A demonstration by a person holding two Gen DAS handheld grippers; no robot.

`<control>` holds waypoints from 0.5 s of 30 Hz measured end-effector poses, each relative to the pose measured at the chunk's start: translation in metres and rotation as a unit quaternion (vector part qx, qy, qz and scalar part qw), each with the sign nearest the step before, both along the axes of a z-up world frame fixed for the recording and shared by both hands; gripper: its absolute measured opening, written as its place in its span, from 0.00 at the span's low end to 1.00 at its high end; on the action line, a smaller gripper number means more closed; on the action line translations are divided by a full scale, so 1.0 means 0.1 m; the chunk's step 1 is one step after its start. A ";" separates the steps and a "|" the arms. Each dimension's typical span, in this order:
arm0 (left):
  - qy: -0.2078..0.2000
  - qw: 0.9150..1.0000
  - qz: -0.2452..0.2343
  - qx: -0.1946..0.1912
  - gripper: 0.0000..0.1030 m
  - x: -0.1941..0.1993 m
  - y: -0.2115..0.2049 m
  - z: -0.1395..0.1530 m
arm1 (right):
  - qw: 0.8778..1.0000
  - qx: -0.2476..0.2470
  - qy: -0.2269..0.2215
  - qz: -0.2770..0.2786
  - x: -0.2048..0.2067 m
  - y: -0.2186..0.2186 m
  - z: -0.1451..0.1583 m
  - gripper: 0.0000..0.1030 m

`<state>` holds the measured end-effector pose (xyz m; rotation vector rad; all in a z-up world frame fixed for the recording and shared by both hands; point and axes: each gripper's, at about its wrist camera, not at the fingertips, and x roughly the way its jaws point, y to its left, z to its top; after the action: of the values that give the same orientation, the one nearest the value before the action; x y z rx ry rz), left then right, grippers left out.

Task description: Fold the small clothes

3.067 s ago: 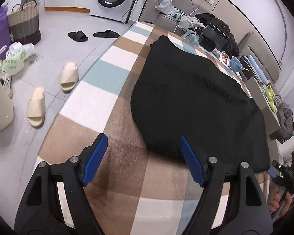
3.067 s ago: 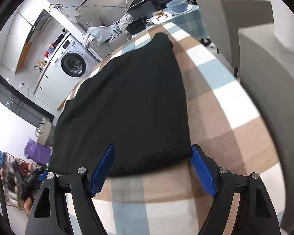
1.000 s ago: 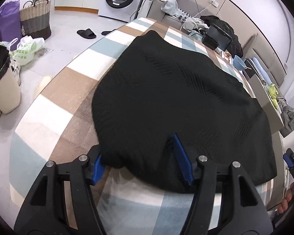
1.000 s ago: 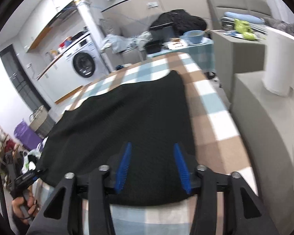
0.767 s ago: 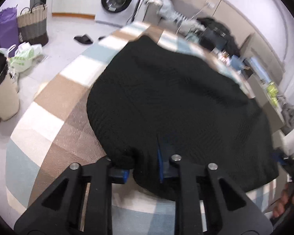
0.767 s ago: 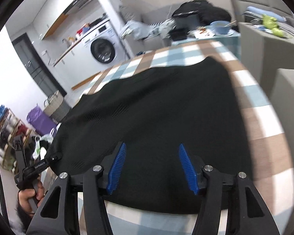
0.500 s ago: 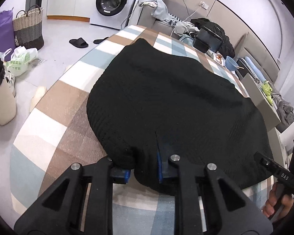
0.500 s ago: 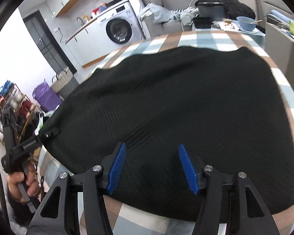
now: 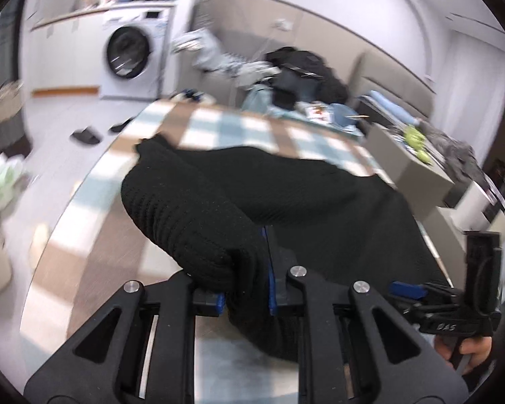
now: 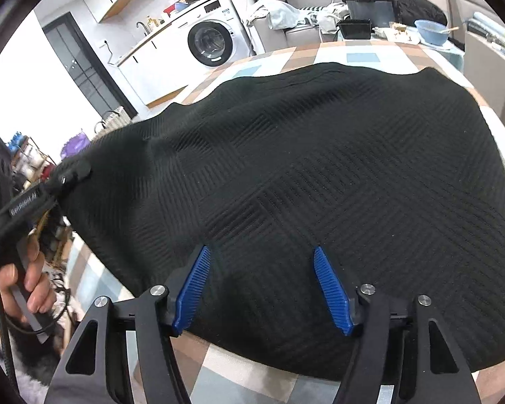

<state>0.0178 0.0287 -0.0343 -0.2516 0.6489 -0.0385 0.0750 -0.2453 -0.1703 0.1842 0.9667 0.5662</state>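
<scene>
A black knit garment point(image 10: 320, 168) is spread over the checked table point(image 10: 357, 57). My left gripper point(image 9: 245, 289) is shut on the garment's near left edge. That edge is raised off the table in a thick roll point(image 9: 192, 215). In the right wrist view the same gripper point(image 10: 79, 170) pinches the cloth's left corner, held by a hand point(image 10: 27, 269). My right gripper point(image 10: 262, 289) hovers over the near hem around its middle. Its jaws are opening, with cloth lying flat between the blue pads point(image 10: 192, 286) and not pinched.
A washing machine point(image 10: 212, 40) stands beyond the table's far left, with slippers point(image 9: 84, 136) on the floor. At the far end are black boxes point(image 10: 370, 10) and a blue bowl point(image 10: 431, 30). A grey cabinet point(image 9: 417, 175) flanks the table's right side.
My left gripper closed on the near left hem and lifted it, so the edge now rolls upward. My right gripper swung left along the near hem and its jaws widened.
</scene>
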 end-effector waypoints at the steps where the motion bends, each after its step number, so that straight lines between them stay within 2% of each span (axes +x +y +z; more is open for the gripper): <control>1: -0.006 1.000 -0.017 0.008 0.14 0.04 -0.11 0.05 | 1.000 0.007 0.003 0.000 0.01 -0.02 -0.01 0.64; 4: -0.020 0.996 -0.083 0.030 0.14 0.15 -0.51 0.12 | 0.999 0.031 0.013 0.003 0.05 -0.09 -0.03 0.64; 6: -0.016 0.990 -0.132 0.044 0.14 0.19 -0.82 0.08 | 0.999 0.041 0.017 0.004 0.07 -0.12 -0.04 0.64; 9: 0.017 0.979 -0.195 0.057 0.15 0.23 -1.17 -0.10 | 0.998 0.059 0.027 0.001 0.10 -0.23 -0.04 0.64; 11: 0.046 0.970 -0.232 0.058 0.18 0.21 -1.32 -0.22 | 0.998 0.053 0.029 -0.015 0.11 -0.32 -0.01 0.64; 13: 0.064 0.965 -0.251 0.045 0.27 0.16 -1.34 -0.30 | 0.998 0.032 0.020 -0.043 0.10 -0.48 0.04 0.64; 15: 0.062 0.964 -0.257 0.032 0.56 0.11 -1.31 -0.31 | 0.997 0.030 0.020 -0.063 0.11 -0.63 0.06 0.64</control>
<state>0.0285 -0.1019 -0.0652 -0.0176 0.8252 -0.5041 0.0858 -0.3082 -0.1643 0.3091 0.9702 0.4764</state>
